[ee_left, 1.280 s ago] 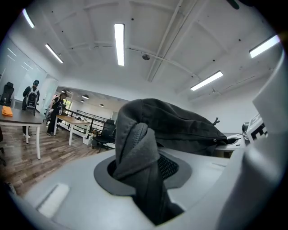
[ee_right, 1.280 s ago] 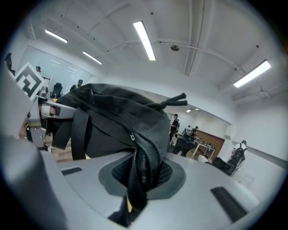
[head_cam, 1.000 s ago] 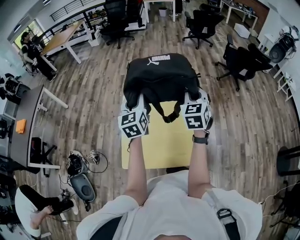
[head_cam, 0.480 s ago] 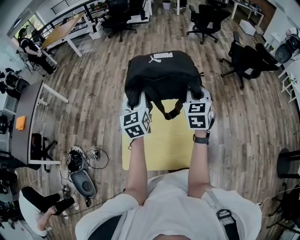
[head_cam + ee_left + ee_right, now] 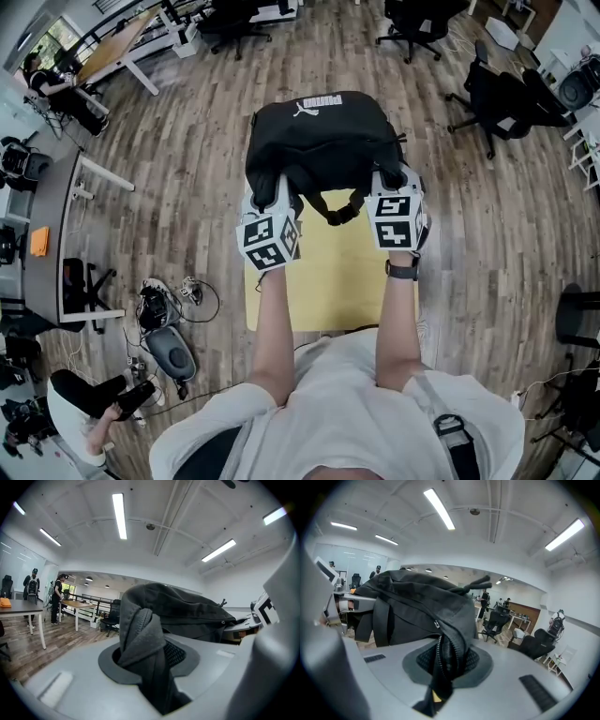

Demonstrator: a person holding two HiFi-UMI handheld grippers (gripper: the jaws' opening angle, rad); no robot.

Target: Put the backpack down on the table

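Observation:
A black backpack (image 5: 319,141) with a white logo hangs in the air over the far edge of the small yellow table (image 5: 328,281). My left gripper (image 5: 275,194) is shut on a bunched fold of its dark fabric (image 5: 140,639) at the left side. My right gripper (image 5: 392,180) is shut on the zippered edge (image 5: 445,658) at the right side. A loose strap loop (image 5: 339,214) dangles between the two grippers. The backpack's bottom is hidden from the head view, so I cannot tell whether it touches the table.
Wooden floor surrounds the table. Black office chairs (image 5: 502,103) stand at the right and far side. A grey desk (image 5: 52,244) and a heap of cables and gear (image 5: 159,319) lie at the left. People (image 5: 56,597) stand by desks in the distance.
Both grippers have moved away from my body and lower with the backpack, which now hangs further over the table's far edge. The grips are unchanged.

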